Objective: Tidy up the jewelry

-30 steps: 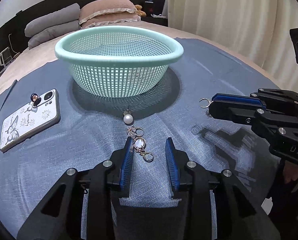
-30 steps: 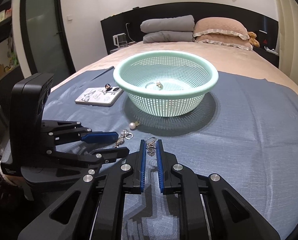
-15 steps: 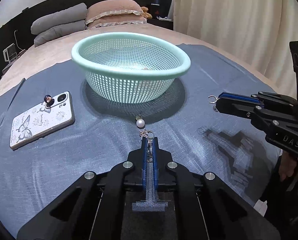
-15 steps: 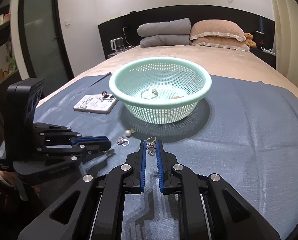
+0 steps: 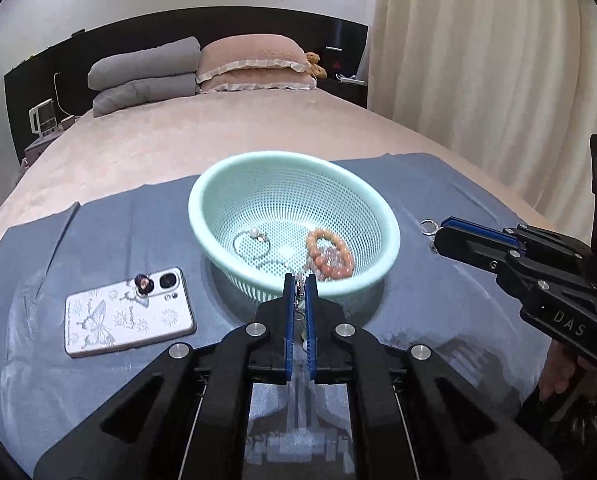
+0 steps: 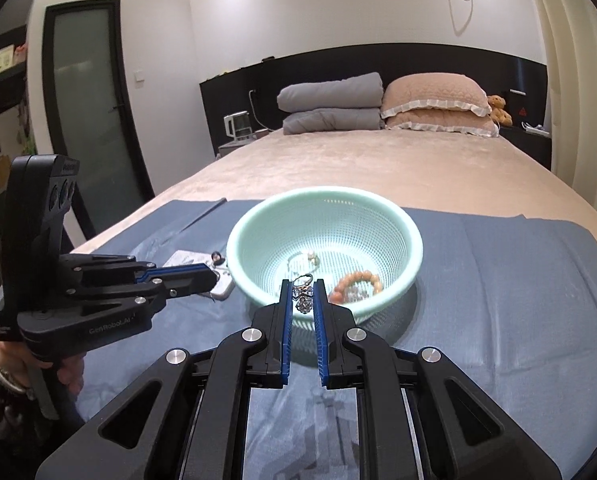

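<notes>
Jewelry on both sides: left gripper (image 5: 299, 280) jaws pinch a charm chain (image 5: 298, 286), right gripper (image 6: 302, 286) jaws clamp a ringed charm (image 6: 303, 292), both just before the basket (image 6: 258, 220).

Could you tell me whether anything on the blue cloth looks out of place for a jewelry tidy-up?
Only the phone: it lies on the cloth left of the basket, and it isn't jewelry. Nothing looks spilled or damaged.
</notes>
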The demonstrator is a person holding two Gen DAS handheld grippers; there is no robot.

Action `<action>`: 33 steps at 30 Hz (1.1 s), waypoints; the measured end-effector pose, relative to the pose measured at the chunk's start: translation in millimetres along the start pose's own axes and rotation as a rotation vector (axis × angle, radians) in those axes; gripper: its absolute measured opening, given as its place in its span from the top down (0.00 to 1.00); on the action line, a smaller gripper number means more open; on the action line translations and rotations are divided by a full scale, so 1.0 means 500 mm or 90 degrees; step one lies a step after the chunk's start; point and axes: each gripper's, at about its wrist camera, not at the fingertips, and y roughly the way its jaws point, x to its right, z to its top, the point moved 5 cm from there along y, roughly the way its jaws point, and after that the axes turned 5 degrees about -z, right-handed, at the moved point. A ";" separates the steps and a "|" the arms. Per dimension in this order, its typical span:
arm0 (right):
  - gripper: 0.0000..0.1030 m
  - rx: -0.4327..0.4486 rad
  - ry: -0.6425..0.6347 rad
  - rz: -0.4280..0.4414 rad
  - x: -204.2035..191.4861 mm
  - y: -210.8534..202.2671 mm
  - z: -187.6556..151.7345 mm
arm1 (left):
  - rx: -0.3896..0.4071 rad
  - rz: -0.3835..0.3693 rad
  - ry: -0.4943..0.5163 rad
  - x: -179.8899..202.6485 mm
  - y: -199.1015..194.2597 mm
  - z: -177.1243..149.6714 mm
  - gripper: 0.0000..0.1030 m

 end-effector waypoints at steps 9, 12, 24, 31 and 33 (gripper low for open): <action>0.91 -0.006 0.031 -0.019 0.052 0.098 0.066 | -0.010 0.011 -0.018 -0.033 0.089 0.081 0.95; 0.91 -0.042 0.077 -0.018 0.087 0.137 0.043 | -0.025 0.002 -0.045 -0.052 0.127 0.074 0.95; 0.88 -0.068 0.087 -0.014 0.084 0.150 0.008 | -0.028 -0.023 -0.055 -0.065 0.136 0.048 0.95; 0.86 -0.071 0.104 -0.020 0.099 0.141 0.002 | -0.022 -0.027 -0.050 -0.059 0.125 0.045 0.68; 0.75 -0.069 0.109 -0.026 0.104 0.141 0.002 | -0.019 -0.021 -0.052 -0.062 0.120 0.042 0.48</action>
